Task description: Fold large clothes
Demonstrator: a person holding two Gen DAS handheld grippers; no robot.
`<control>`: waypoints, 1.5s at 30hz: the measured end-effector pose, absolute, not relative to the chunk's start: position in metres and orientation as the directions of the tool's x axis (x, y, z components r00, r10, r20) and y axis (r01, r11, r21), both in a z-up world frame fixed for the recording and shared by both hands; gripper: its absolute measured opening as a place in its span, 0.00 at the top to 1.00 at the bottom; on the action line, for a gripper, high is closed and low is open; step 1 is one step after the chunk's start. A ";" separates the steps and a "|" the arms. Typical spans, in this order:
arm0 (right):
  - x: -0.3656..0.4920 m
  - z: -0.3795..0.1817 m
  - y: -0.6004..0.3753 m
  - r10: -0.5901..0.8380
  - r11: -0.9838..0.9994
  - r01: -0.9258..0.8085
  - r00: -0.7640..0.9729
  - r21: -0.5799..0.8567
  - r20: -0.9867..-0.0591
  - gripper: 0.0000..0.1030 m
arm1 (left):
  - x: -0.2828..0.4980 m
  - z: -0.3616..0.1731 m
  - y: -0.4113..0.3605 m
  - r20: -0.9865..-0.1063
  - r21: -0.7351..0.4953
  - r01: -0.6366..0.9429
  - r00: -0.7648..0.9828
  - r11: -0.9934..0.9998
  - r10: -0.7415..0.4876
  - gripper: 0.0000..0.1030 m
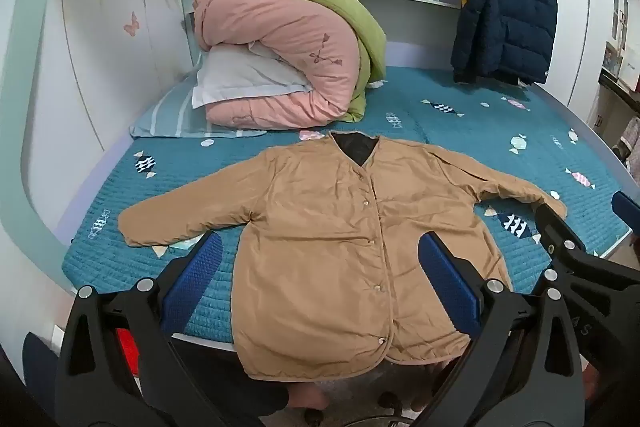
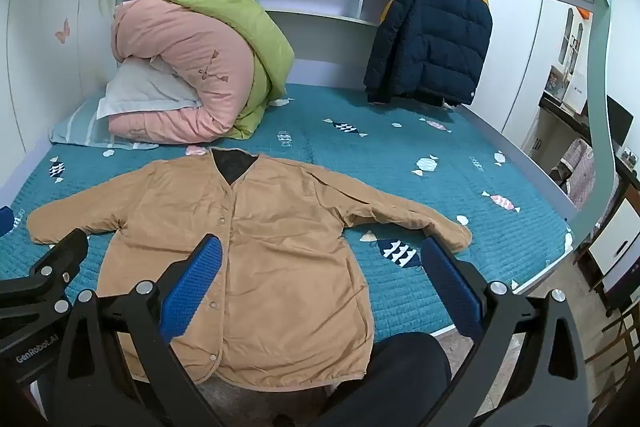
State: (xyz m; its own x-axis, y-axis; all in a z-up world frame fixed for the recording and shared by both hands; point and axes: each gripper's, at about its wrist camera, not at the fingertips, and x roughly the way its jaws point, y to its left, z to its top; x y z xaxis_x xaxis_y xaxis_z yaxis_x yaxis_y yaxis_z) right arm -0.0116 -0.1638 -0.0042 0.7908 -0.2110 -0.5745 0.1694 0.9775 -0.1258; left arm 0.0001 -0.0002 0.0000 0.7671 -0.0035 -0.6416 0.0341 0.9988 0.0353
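A tan snap-front jacket [image 1: 332,239] lies flat and face up on the teal bed cover [image 1: 480,131], sleeves spread to both sides, its hem hanging over the near bed edge. My left gripper [image 1: 320,267] is open and empty, held above the jacket's lower body. My right gripper [image 2: 320,271] is open and empty, above the jacket's right lower part [image 2: 280,247]. The right gripper also shows at the right edge of the left wrist view [image 1: 576,247], near the right sleeve cuff [image 1: 548,203].
A rolled pink and green duvet [image 1: 288,55] with a white pillow [image 1: 240,75] lies at the back left of the bed. A navy and yellow puffer jacket [image 1: 508,15] hangs at the back right. The wall [image 1: 60,67] runs along the left. Furniture [image 2: 600,167] stands to the right.
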 end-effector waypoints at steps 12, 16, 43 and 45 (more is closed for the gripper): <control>-0.010 -0.002 -0.164 -0.213 0.977 0.170 0.795 -0.129 -0.567 0.07 | -0.002 0.001 0.002 -0.646 0.022 0.041 0.763 0.999 -0.017 0.04; -0.013 0.002 -0.164 -0.218 0.976 0.171 0.801 -0.136 -0.558 0.07 | -0.002 0.001 0.003 -0.647 0.021 0.039 0.762 0.999 -0.016 0.04; -0.012 -0.004 -0.161 -0.216 0.976 0.167 0.798 -0.139 -0.562 0.07 | -0.003 -0.010 -0.005 -0.655 0.012 0.041 0.755 0.999 -0.023 0.04; -0.012 -0.004 -0.160 -0.217 0.976 0.167 0.797 -0.140 -0.563 0.07 | -0.004 -0.011 -0.006 -0.655 0.013 0.042 0.755 0.999 -0.023 0.04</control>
